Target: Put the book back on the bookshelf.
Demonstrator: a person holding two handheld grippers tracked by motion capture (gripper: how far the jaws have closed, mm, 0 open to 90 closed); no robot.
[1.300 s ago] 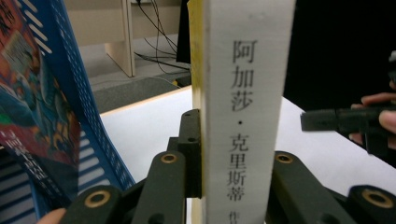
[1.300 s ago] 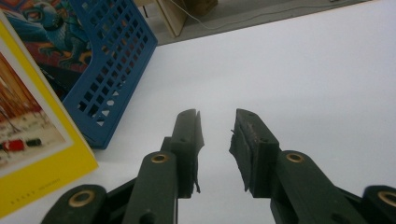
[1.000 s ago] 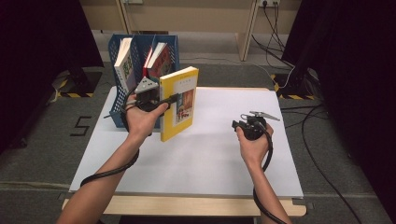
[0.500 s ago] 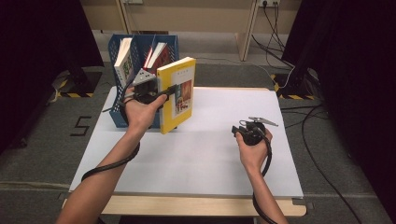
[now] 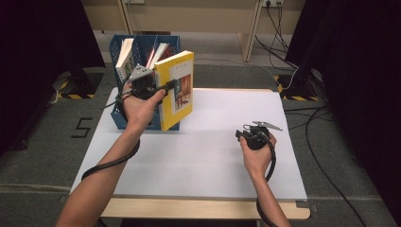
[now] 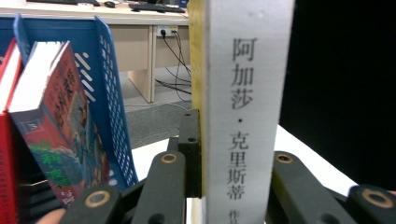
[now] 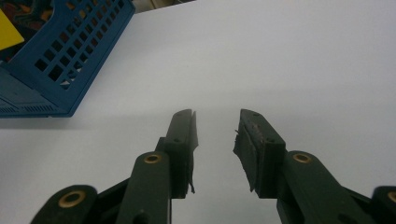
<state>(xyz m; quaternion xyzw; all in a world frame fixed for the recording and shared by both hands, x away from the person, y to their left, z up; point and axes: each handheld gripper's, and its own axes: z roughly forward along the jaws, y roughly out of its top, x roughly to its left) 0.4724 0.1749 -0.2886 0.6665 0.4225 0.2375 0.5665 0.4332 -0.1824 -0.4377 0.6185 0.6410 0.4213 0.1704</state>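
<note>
**Yellow book carried up to the blue rack**

The left claw (image 5: 163,87) has carried the yellow book (image 5: 176,90) farther and to the left since a second ago, and the book now stands upright right at the near right corner of the blue file rack (image 5: 124,116), its lower edge down by the rack's front. In the left gripper view the jaws are clamped on the book's white spine (image 6: 247,112), one on either side, with black characters running down it. The person's left hand (image 5: 139,106) is wrapped round the gripper just in front of the rack.

The right claw (image 5: 241,135) has drifted slightly nearer and sits low over the white table (image 5: 227,113), well apart from the book; its jaws stand part-open with nothing between them, as the right gripper view shows (image 7: 215,126), bare table ahead and the rack's corner (image 7: 56,60) at the upper left.

The rack itself is in the way: the tall blue lattice divider (image 6: 112,93) rises just left of the held book. Inside the rack, a white-edged book (image 5: 124,59) leans in the left slot and a red-covered one (image 5: 158,52) leans in the next. Close up, a patterned paperback (image 6: 56,121) tilts against a red book (image 6: 5,140) behind that divider.
</note>
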